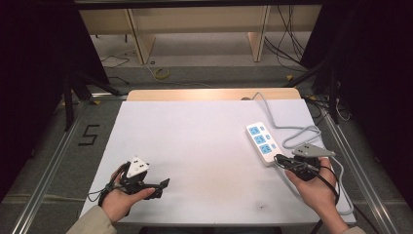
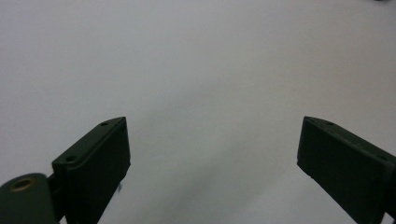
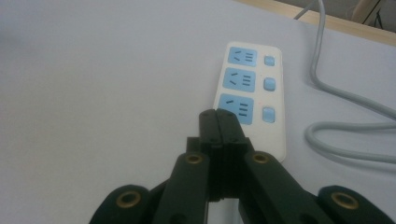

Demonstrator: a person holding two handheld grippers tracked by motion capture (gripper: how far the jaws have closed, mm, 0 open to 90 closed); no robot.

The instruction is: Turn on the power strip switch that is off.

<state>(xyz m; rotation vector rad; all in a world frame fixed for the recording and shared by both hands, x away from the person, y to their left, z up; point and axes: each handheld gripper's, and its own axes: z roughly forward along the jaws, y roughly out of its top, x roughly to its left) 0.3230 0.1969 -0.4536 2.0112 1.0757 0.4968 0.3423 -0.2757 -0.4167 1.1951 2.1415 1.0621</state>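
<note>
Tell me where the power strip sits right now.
In the high view the power strip lies on the table's right side, just ahead of the shut right gripper, its grey cable looping alongside.

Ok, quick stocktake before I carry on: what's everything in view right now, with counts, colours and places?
power strip: 1, white with three blue sockets and three blue switches, right side of the table
strip cable: 1, grey, looping on the table right of the strip
table: 1, white top with a wooden far edge
right gripper: 1, black, jaws shut with nothing between them, tips at the strip's near end
left gripper: 1, black, jaws open over bare table, near left
</note>
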